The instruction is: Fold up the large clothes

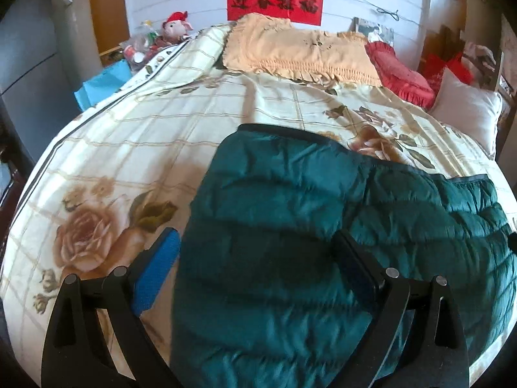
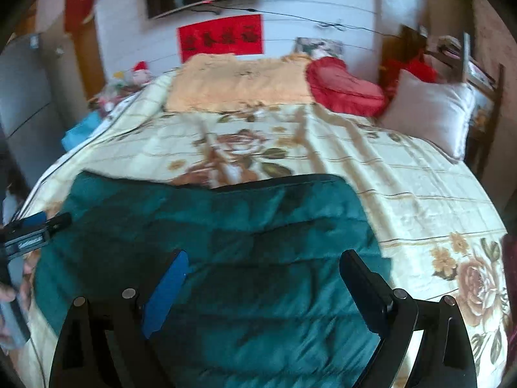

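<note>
Teal quilted jacket point(image 1: 323, 226) lies spread across the near end of a bed point(image 1: 129, 135) covered in a cream floral sheet. Both grippers angle down over it: the left gripper point(image 1: 258, 265) with jaws wide and empty, its blue pad just off the jacket's edge; the right gripper point(image 2: 263, 278) likewise spread, gripping nothing. Only the right wrist view, somewhat blurred, shows the other tool from outside at its left edge, apparently a hand point(image 2: 9, 291) beneath it.

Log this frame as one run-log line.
task: fold large clothes | green puffer jacket: flat on floral bedspread | left gripper: open, empty | right gripper: open, empty, above jacket
</note>
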Available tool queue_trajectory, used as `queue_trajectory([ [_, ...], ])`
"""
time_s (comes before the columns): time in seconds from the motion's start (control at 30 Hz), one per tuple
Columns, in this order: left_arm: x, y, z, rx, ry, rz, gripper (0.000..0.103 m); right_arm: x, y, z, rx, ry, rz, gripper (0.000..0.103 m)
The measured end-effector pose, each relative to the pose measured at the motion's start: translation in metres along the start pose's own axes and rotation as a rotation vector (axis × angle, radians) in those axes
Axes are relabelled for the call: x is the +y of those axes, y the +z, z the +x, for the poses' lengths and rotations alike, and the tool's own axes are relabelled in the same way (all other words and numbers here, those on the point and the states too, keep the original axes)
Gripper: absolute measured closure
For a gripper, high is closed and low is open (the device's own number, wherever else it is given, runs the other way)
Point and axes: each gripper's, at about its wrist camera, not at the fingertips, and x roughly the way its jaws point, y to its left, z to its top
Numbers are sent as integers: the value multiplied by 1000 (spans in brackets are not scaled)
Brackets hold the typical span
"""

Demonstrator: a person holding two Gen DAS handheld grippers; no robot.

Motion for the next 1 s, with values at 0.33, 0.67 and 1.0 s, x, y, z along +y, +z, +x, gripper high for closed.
queue_trajectory([
  [0.33, 6, -28, 6, 31, -35, 9, 8, 65, -24, 48, 115, 9, -126, 9],
  [0.67, 4, -16, 16, 55, -37, 20, 6, 26, 2, 15, 16, -30, -30, 9],
  [1.0, 0, -2, 40, 90, -32, 9, 2, -54, 3, 81, 145, -148, 168, 9],
])
